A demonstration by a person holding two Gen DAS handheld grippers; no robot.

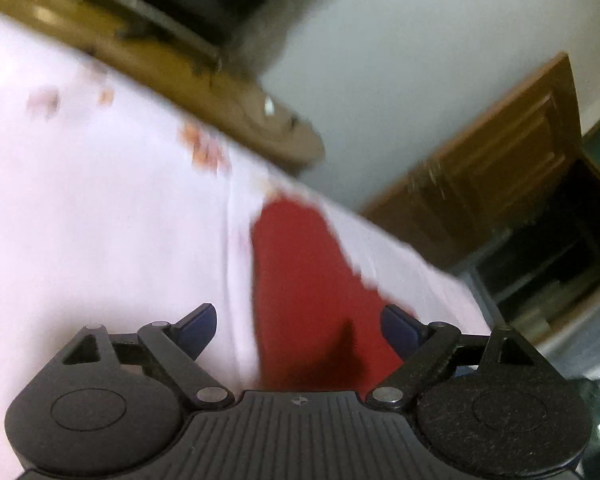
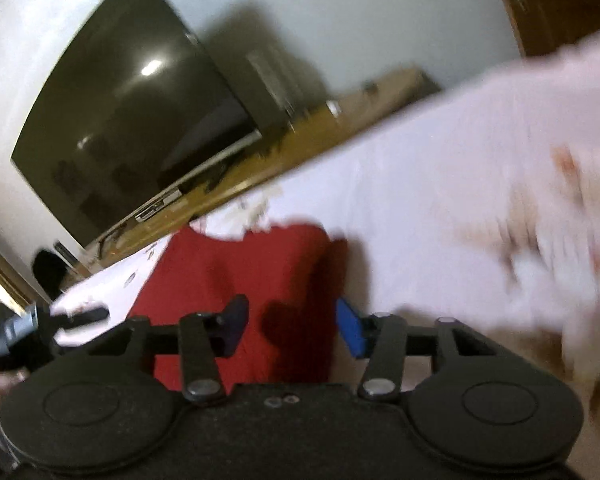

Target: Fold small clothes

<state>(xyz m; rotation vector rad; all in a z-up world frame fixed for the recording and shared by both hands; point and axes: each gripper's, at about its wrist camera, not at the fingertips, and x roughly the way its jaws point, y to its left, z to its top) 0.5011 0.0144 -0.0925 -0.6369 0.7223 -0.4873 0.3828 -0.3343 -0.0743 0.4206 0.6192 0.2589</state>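
Observation:
A small red garment (image 1: 300,264) lies flat on a white printed sheet (image 1: 100,200). My left gripper (image 1: 300,328) hovers over its near end, jaws wide open, and the blue pads (image 1: 198,330) touch nothing. In the right wrist view the same red garment (image 2: 228,272) spreads out ahead, its neckline toward the far side. My right gripper (image 2: 294,326) sits low over it with the cloth showing between the pads (image 2: 350,332), which stand apart and do not pinch it. Both views are motion-blurred.
A wooden TV bench (image 1: 180,64) with a dark television (image 2: 132,120) runs along the sheet's far edge. A brown door (image 1: 500,160) stands to the right. Blurred white cloth with orange prints (image 2: 540,200) rises at the right. A blurred black object (image 2: 4,332) is at the left edge.

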